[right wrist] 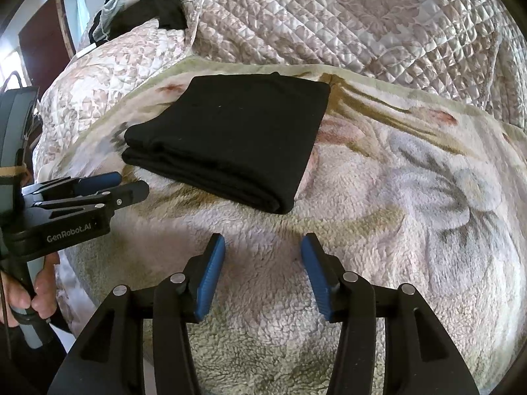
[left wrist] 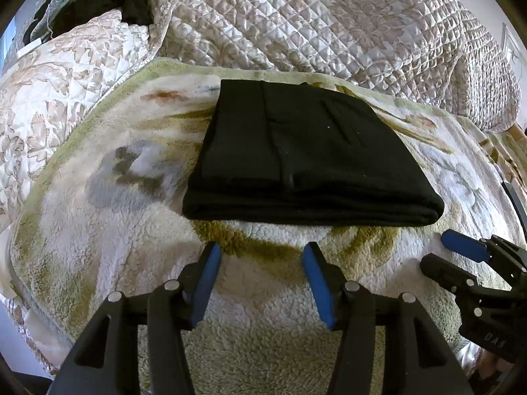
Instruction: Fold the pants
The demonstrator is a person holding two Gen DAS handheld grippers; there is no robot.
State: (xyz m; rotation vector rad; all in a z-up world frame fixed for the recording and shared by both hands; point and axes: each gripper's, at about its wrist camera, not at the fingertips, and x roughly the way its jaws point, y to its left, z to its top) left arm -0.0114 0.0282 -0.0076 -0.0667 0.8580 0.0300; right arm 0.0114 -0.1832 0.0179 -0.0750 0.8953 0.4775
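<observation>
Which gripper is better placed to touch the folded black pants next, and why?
Probably the left gripper: the pants' folded edge lies straight ahead of its open jaws. From the right gripper, the pants sit off to the left.

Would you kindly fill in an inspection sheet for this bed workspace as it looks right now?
Surface: fleece blanket with a floral print, spread over a quilted bedspread.
Job's things: black pants folded into a flat rectangle on the blanket.
Clutter: dark clothing heaped at the far left.
Grippers: left hand-held gripper and right hand-held gripper both open, empty, short of the pants.
Cables: thin black cord beside the left hand.
Surroundings: dark door at the far left.
</observation>
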